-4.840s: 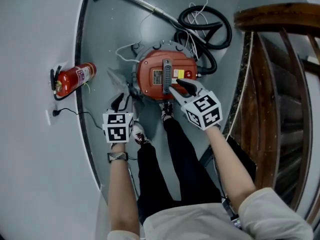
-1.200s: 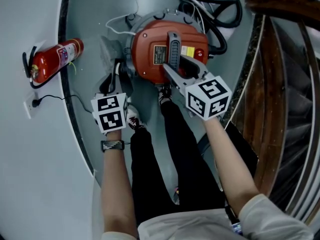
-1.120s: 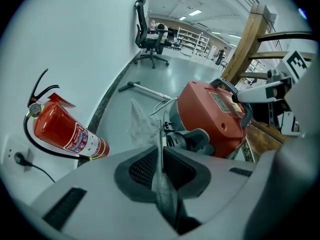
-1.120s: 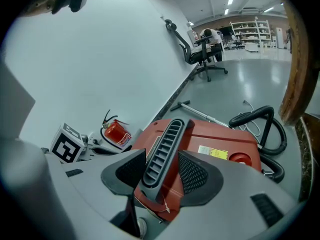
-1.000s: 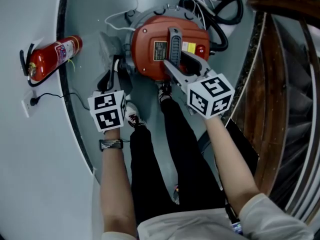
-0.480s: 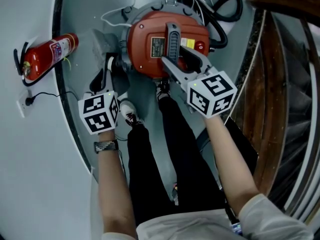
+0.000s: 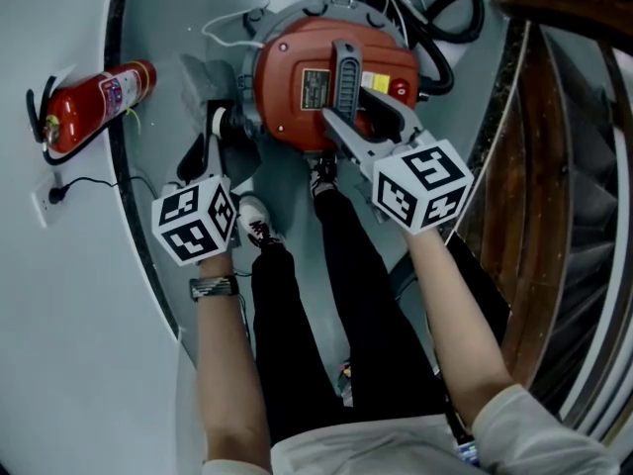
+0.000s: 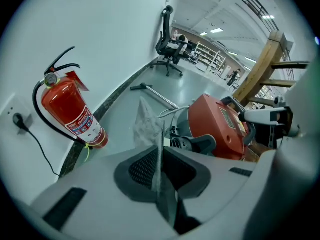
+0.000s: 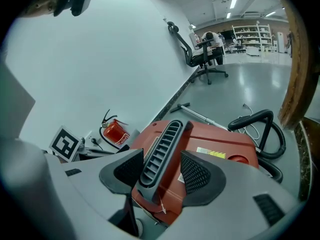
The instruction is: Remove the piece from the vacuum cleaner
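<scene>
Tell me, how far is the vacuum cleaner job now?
Done: nothing visibly off the vacuum cleaner yet. In hand: right gripper jaws, just opened wider, straddle its grey handle; left gripper pinches a thin clear sheet. Left: the removal itself.

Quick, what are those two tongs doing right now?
Left tongs: closed on a thin translucent sheet.
Right tongs: open, jaws just widened, straddling the grey vacuum handle.

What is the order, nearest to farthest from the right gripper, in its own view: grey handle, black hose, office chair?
1. Grey handle, between the open jaws.
2. Black hose, right, behind the vacuum.
3. Office chair, far back, upper centre.
</scene>
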A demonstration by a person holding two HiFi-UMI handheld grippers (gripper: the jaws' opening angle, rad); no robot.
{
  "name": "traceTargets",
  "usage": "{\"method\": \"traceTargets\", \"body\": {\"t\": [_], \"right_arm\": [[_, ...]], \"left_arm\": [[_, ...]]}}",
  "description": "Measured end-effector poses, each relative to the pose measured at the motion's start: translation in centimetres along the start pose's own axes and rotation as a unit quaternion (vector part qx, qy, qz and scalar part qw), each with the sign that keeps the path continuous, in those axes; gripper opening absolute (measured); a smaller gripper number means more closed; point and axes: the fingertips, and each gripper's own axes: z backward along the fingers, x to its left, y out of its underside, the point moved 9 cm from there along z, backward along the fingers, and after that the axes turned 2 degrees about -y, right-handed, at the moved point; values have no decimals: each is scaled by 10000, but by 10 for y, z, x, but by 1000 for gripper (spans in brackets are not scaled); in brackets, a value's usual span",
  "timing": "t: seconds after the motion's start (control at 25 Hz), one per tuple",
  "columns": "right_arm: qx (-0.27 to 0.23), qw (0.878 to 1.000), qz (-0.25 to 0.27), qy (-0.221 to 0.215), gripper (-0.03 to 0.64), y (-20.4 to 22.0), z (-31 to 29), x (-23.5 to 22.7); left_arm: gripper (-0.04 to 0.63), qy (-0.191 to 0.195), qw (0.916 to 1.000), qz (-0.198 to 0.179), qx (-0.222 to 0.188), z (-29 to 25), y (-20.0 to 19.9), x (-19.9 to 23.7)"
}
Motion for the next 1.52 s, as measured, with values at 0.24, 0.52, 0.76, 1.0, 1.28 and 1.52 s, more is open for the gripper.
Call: {"method": "traceTargets", "body": {"t": [0.24,0.52,0.76,1.0,1.28,1.52], "right_arm": [[-76,10000,-29,10,227,1,0,0],[-45,9999,138,0,227,0,0,1],[-55,9997,232,9,228,-1,0,2],[-62,9996,257,29,227,-1,0,2],[-31,9994,330,11,229,-2,0,2],[-52,9993,358,17,229,-2,0,2]], "left_arm": [[40,-134,9978,636,-96,1,4,2],[40,-97,9975,688,-125,1,5,3],[38,-122,9999,-43,-34,1,1,2],[38,-130,9983,-567,17,1,-2,-1],[41,-159,9937,-1105,59,1,-3,-1],[43,-63,9944,-1053,-6,0,-3,3]]}}
